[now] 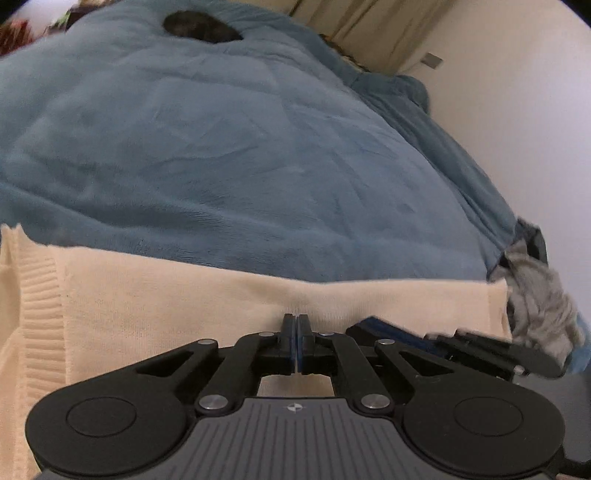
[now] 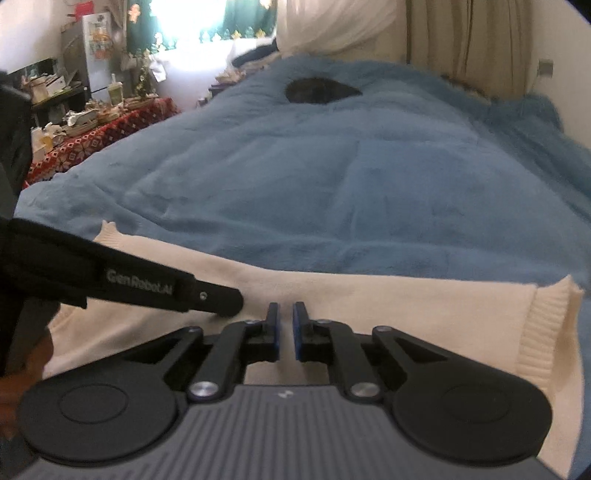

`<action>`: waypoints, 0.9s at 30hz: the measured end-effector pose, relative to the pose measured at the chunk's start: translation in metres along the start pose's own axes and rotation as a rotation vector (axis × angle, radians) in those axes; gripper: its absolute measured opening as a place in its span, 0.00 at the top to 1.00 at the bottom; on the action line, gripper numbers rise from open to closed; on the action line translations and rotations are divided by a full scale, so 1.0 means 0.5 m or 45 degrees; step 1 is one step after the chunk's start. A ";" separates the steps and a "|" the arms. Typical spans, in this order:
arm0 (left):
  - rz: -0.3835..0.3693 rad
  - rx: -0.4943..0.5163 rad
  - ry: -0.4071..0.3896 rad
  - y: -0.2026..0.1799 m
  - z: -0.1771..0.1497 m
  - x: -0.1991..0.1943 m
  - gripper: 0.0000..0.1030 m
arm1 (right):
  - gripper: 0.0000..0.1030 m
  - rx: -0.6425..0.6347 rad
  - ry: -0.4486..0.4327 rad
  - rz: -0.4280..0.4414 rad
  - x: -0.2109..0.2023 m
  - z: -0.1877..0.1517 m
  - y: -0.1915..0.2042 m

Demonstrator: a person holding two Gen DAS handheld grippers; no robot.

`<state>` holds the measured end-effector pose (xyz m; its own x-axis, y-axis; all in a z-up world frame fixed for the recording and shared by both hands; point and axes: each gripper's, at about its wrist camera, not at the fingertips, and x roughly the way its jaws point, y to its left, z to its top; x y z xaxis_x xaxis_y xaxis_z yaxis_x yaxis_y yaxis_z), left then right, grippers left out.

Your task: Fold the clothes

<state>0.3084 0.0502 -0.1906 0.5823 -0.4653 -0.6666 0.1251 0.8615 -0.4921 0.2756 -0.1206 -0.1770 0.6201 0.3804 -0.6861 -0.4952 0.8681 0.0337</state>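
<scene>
A cream knit sweater lies flat across the near edge of a blue fleece blanket. One ribbed edge of it shows at the left in the left wrist view and another at the right in the right wrist view. My left gripper is shut, its tips down on the sweater where the knit puckers. Beside it, my right gripper hovers just over the sweater. Its pads stand a narrow gap apart with nothing between them.
A dark item lies at the far end of the blanket. Grey striped fabric is bunched at the bed's right edge by a white wall. A cluttered table with a red cloth stands left of the bed.
</scene>
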 end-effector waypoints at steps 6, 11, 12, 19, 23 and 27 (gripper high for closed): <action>-0.059 -0.056 0.036 0.000 0.027 -0.007 0.97 | 0.92 -0.033 0.024 0.032 -0.020 0.048 -0.009; -0.043 -0.088 0.074 0.016 0.037 0.042 0.97 | 0.93 0.029 0.114 0.077 0.047 0.051 -0.023; -0.035 -0.096 0.069 0.020 0.040 0.046 0.97 | 0.94 0.038 0.110 0.073 0.053 0.051 -0.027; 0.053 -0.161 -0.011 0.073 0.052 0.037 0.97 | 1.00 0.136 0.062 0.019 0.059 0.052 -0.088; 0.138 -0.145 -0.051 0.118 0.056 0.002 0.97 | 1.00 0.179 0.028 -0.055 0.028 0.046 -0.151; 0.173 -0.175 -0.077 0.172 0.058 -0.048 0.97 | 1.00 0.173 -0.017 -0.147 -0.014 0.035 -0.208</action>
<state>0.3285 0.1411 -0.2007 0.6340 -0.3302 -0.6993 -0.0665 0.8777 -0.4746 0.3332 -0.2078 -0.1628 0.6764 0.2790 -0.6816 -0.3342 0.9410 0.0535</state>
